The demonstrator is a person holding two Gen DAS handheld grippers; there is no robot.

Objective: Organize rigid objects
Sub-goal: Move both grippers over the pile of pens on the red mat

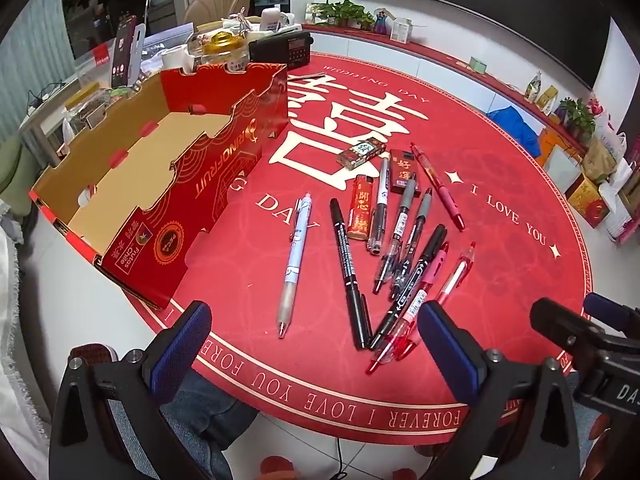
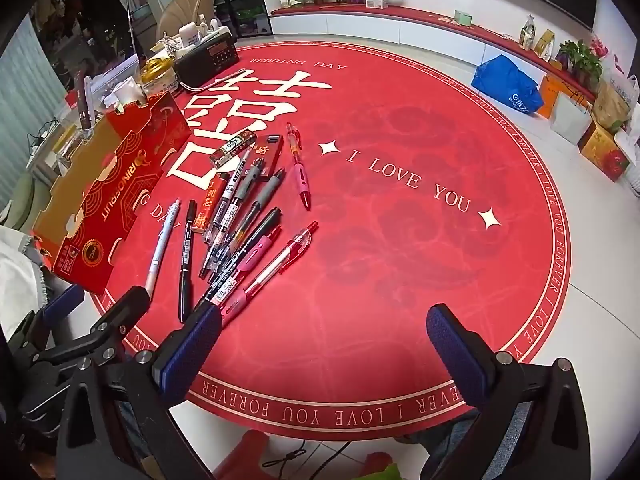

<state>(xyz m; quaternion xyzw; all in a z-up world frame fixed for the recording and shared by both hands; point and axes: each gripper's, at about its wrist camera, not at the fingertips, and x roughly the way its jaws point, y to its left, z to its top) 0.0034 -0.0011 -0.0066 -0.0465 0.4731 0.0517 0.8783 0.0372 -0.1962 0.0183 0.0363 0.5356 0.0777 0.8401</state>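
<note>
**Loose pens and small items beside an empty carton: first pick not yet made**

- Left gripper point(image 1: 312, 344): spread wide, holding nothing, low centre of the left wrist view. Between its blue pads point(image 1: 182, 350) lie the tips of several pens.
- Right gripper point(image 2: 320, 344): also spread and empty, bottom of the right wrist view, over bare red mat point(image 2: 400, 240); its left pad sits just over the lower ends of the pen pile.
- Cardboard box point(image 1: 132, 184): open-topped, red outside, plain brown inside, left of the left wrist view. Nothing shows in it.
- Pale blue pen point(image 1: 295, 256): lies alone, just right of the box, apart from the rest.
- Black marker point(image 1: 349, 268): next to the right, its lower end touching the fan of pens.
- Pen cluster point(image 1: 412, 256): grey, black, pink and clear red pens overlapping in a fan, centre right.
- Red lighter point(image 1: 359, 206), small patterned box point(image 1: 362, 153), dark red box point(image 1: 404, 171): grouped above the fan.
- Red pen point(image 1: 438, 186): lies singly at upper right of the group.

Handling note (judgement): the step in hand looks like choosing a first item for the box. The pale blue pen is the cleanest pick for the left gripper: isolated and nearest the carton. Turn the pads across the barrel, close at mid-length so it does not tip, lift clear of the scalloped box wall before releasing. Overlapped pens are best taken from the top of the fan, or neighbours may roll.
</note>
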